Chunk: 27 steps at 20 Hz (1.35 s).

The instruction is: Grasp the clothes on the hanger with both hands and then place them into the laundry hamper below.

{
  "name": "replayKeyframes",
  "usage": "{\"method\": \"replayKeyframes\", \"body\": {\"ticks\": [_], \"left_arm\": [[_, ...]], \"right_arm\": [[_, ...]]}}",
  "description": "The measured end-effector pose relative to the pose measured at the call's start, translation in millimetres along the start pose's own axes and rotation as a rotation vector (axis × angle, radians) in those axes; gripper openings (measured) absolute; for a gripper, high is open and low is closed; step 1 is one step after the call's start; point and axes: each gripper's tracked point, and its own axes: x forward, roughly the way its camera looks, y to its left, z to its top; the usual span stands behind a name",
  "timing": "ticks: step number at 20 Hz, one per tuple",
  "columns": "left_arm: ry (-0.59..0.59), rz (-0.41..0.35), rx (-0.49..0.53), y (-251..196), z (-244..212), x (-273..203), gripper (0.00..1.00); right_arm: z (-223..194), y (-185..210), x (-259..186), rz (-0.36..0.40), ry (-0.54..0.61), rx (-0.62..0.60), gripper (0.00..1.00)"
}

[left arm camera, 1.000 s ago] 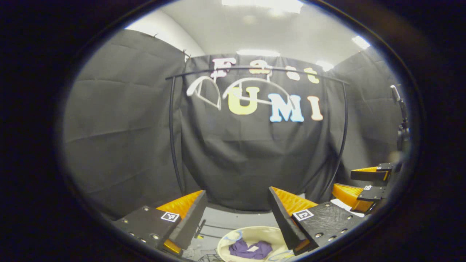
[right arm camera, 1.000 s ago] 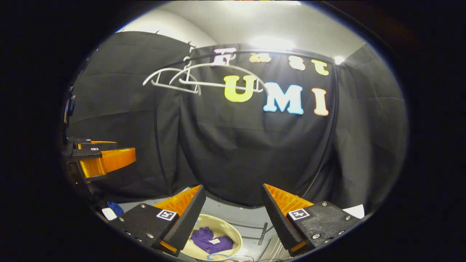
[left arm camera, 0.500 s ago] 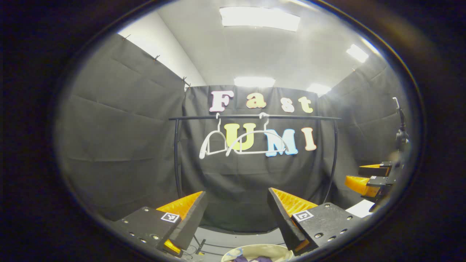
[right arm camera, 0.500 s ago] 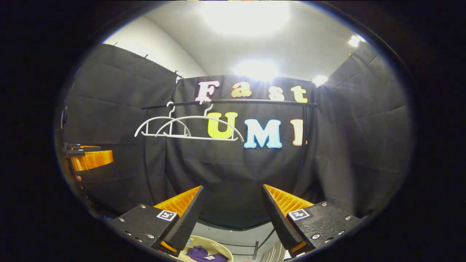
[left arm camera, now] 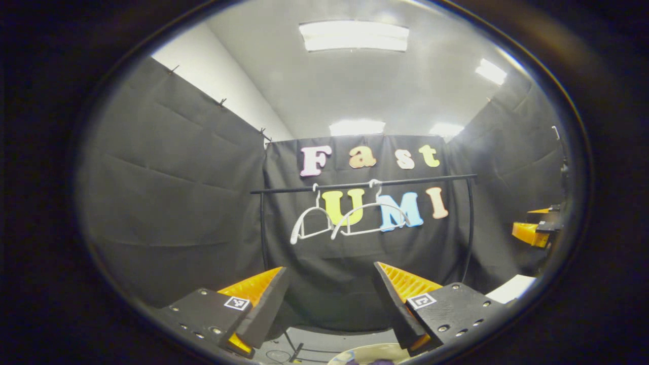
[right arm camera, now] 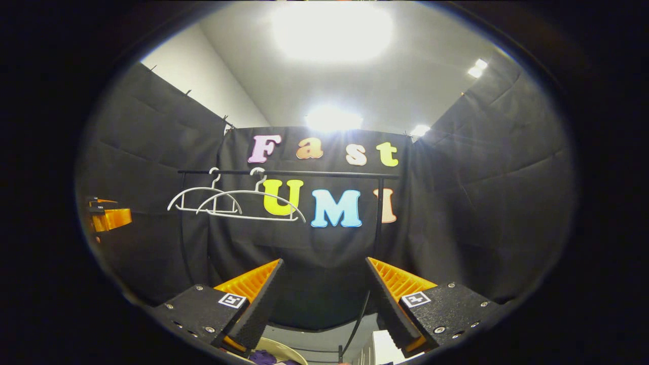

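The left claw (left arm camera: pixel 329 299) shows at the bottom of the left gripper view with its fingers wide apart and nothing between them; it is raised and faces the back wall of the booth; beyond it a black rail (left arm camera: pixel 362 184) runs across the wall, slightly tilted in this view, and two white hangers (left arm camera: pixel 350 223) hang from it side by side, both bare. Below the claw, at the very bottom edge, the pale rim of the hamper (left arm camera: pixel 362 352) peeps in, with a sliver of purple clothes (left arm camera: pixel 377 362) inside it; the floor (left arm camera: pixel 324 339) around it is grey. At the far right of this view the right claw (left arm camera: pixel 532 230) appears, held up in the air well apart from the rail; how it stands cannot be told from here.

In the right gripper view the right claw (right arm camera: pixel 322 299) also has its fingers spread, gripping nothing; it too points at the back wall, where the rail (right arm camera: pixel 284 174) carries the hangers (right arm camera: pixel 238 205) towards its left end; no garment is on them. At the bottom edge, under the left finger, the hamper rim (right arm camera: pixel 284 350) shows with a scrap of the purple clothes (right arm camera: pixel 263 358) lying in it. The left claw (right arm camera: pixel 109 218) shows at the far left edge, in the air, clear of the hangers.
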Motion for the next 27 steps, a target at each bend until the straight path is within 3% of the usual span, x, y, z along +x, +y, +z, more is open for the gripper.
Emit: {"method": "replayKeyframes", "body": {"ticks": [9, 15, 16, 18, 27], "left_arm": [[-0.039, 0.017, -0.023, -4.5, 10.1, -5.7, 1.0], [-0.052, 0.017, -0.038, -6.0, 11.7, -2.0, 1.0], [-0.048, 0.016, -0.04, -5.8, 11.2, 0.3, 0.95], [-0.047, 0.016, -0.038, -4.9, 10.2, 2.0, 1.0], [-0.063, 0.014, -0.018, -5.1, 11.4, 7.5, 1.0]], "right_arm": [[-3.8, -31.0, -15.6, -0.092, 0.009, 0.032, 0.95], [5.6, -28.0, -14.8, -0.094, -0.016, 0.03, 0.95], [6.8, -26.7, -12.7, -0.091, -0.019, 0.033, 0.95], [4.6, -24.8, -11.4, -0.087, -0.013, 0.038, 0.95], [0.9, -17.7, -8.0, -0.089, -0.001, 0.044, 0.95]]}}
